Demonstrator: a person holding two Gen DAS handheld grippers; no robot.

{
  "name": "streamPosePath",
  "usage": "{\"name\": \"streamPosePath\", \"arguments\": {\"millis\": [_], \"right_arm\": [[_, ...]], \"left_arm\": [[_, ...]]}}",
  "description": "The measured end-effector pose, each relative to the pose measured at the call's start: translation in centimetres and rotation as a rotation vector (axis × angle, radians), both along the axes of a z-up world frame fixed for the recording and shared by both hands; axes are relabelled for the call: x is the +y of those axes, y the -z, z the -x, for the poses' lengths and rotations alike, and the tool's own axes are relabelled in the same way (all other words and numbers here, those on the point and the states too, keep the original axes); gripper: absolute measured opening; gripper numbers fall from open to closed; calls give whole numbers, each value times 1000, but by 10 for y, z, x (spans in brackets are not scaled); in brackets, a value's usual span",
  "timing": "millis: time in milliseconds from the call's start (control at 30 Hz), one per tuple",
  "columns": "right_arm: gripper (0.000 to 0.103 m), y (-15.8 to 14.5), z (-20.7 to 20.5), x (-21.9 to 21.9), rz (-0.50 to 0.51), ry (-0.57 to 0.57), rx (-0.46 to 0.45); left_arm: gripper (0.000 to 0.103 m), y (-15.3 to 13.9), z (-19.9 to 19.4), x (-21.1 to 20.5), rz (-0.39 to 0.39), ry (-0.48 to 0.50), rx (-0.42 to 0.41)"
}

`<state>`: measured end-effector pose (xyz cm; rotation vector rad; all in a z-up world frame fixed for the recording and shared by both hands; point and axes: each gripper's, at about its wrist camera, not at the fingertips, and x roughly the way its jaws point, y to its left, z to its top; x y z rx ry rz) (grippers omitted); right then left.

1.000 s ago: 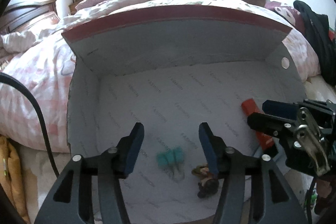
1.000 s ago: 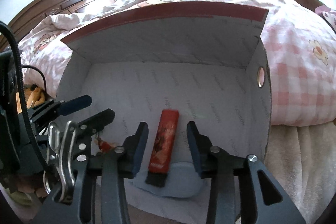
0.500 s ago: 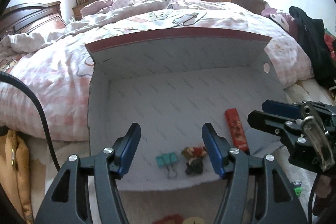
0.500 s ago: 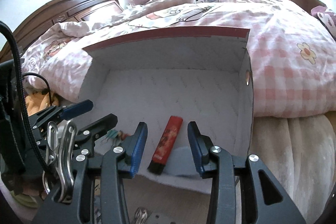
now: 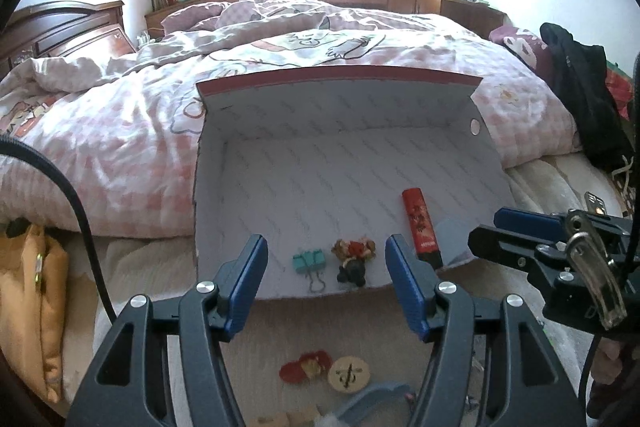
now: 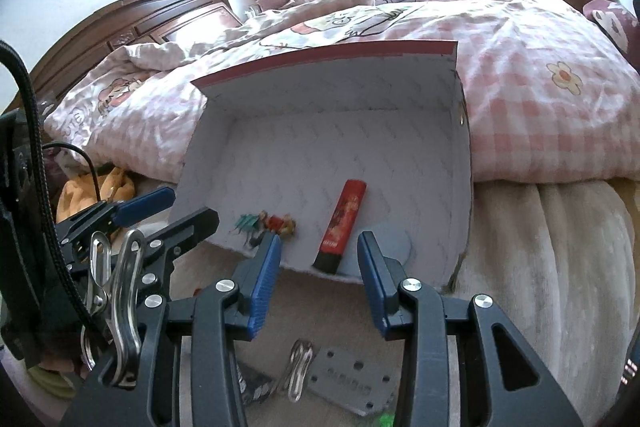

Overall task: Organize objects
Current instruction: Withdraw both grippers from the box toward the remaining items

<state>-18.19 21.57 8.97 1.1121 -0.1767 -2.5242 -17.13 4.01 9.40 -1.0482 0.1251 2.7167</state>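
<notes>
Two handheld grippers hang over a bedroom floor, facing an open cardboard box (image 5: 344,155) propped against a bed (image 5: 120,131). The left gripper (image 5: 326,283) and right gripper (image 6: 318,277) both stand partly open, the left wider, and hold nothing. A green binder clip (image 5: 308,261), a small figurine (image 5: 354,255) and a red tube (image 5: 420,225) lie near the box's low front edge, seemingly already sorted. A round wooden token (image 5: 349,373) and a red trinket (image 5: 304,371) wait on the carpet below, with open floor around them.
</notes>
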Motion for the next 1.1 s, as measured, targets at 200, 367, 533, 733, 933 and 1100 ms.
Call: {"name": "streamPosePath", "arguments": {"millis": [200,367,533,733,933,1100], "right_arm": [[41,0,-21,2,9,3,-11],[41,1,-38,5,13,6,-21],[41,5,-52,8,14,9,-33],[41,11,-69,10,4,9,-50],[41,16,-80,8,11,3,-71],[41,19,-90,5,5,-10,-77]], "left_arm": [[62,-1,-25,-4,-5,-1,-4],[62,0,-46,-7,-7,0,-10],[62,-1,-63,-12,-12,-5,-9],[62,0,-80,-16,-13,-8,-11],[62,5,-94,-17,-19,-10,-27],[62,11,-106,-18,-19,-7,-37]]}}
